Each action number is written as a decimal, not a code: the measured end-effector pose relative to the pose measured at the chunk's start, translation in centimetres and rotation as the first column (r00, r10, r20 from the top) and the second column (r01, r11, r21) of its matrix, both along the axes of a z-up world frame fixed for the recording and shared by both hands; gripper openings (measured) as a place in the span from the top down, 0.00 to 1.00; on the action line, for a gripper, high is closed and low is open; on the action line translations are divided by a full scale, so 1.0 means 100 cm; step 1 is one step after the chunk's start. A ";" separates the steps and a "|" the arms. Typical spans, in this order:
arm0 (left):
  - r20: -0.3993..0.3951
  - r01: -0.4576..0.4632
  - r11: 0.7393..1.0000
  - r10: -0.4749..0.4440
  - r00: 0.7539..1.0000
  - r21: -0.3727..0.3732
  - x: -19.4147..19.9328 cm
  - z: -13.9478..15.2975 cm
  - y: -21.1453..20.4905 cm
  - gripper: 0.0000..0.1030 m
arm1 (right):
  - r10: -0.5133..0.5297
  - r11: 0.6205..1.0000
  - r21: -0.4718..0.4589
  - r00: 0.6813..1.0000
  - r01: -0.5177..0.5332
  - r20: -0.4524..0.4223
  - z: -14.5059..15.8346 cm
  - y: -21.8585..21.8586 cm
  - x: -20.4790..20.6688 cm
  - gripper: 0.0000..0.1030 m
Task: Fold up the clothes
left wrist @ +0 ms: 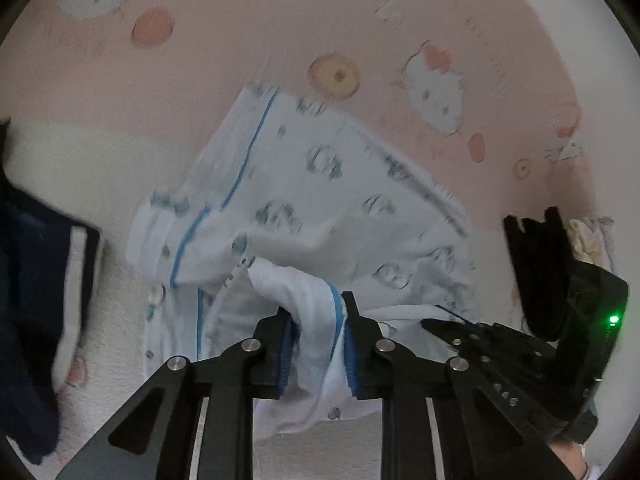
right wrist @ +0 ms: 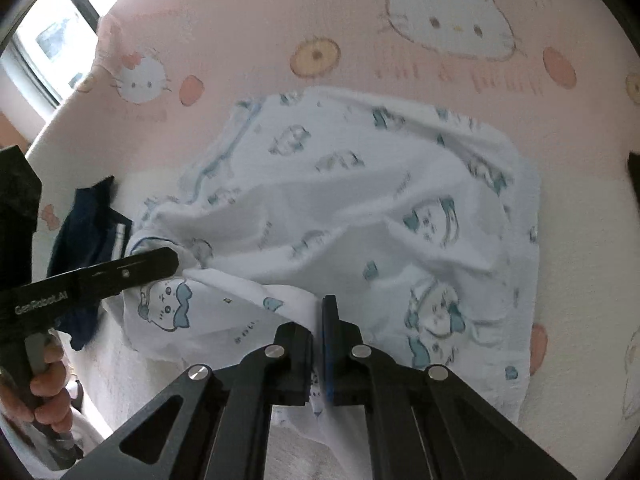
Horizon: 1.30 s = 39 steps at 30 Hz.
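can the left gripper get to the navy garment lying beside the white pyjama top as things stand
Probably not right now: the left gripper is shut on a bunched fold of the white printed pyjama top. The navy garment lies uncovered on the bedsheet just to its left, so once it lets go the way looks free.

Ahead of both grippers, open bedsheet (right wrist: 248, 40) is seen beyond the garment (right wrist: 360, 208). Passage on the left side is blocked by dark clothes (left wrist: 28, 320).
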<state>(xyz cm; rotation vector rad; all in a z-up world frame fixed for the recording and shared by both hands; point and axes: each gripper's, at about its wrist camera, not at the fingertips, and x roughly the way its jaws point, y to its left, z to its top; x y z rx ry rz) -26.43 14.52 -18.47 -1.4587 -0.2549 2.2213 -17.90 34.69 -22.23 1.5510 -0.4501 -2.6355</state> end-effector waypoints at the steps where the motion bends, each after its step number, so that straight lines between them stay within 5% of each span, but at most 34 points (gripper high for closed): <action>1: -0.019 0.004 1.000 -0.004 1.000 0.000 -0.001 0.006 -0.001 0.82 | 0.005 1.000 0.010 1.000 -0.004 -0.007 0.003 -0.001 -0.001 0.98; 12: -0.160 0.028 0.998 -0.035 0.987 -0.048 -0.037 0.038 0.002 0.85 | -0.018 0.999 0.040 0.999 0.020 -0.044 0.032 -0.003 -0.036 0.98; 21: -0.170 0.024 0.999 -0.028 0.985 -0.028 -0.094 0.044 -0.001 0.85 | -0.059 0.998 0.006 0.996 0.059 -0.063 0.041 0.006 -0.086 0.98; 27: -0.196 0.070 0.991 -0.092 0.976 -0.116 -0.129 0.036 0.023 0.85 | -0.071 0.997 0.022 0.996 0.073 -0.052 0.034 0.017 -0.113 0.98; 39: -0.075 0.092 0.988 -0.102 0.992 -0.123 -0.189 -0.003 0.047 0.85 | -0.082 0.996 0.043 0.997 0.082 0.013 -0.002 0.051 -0.150 0.98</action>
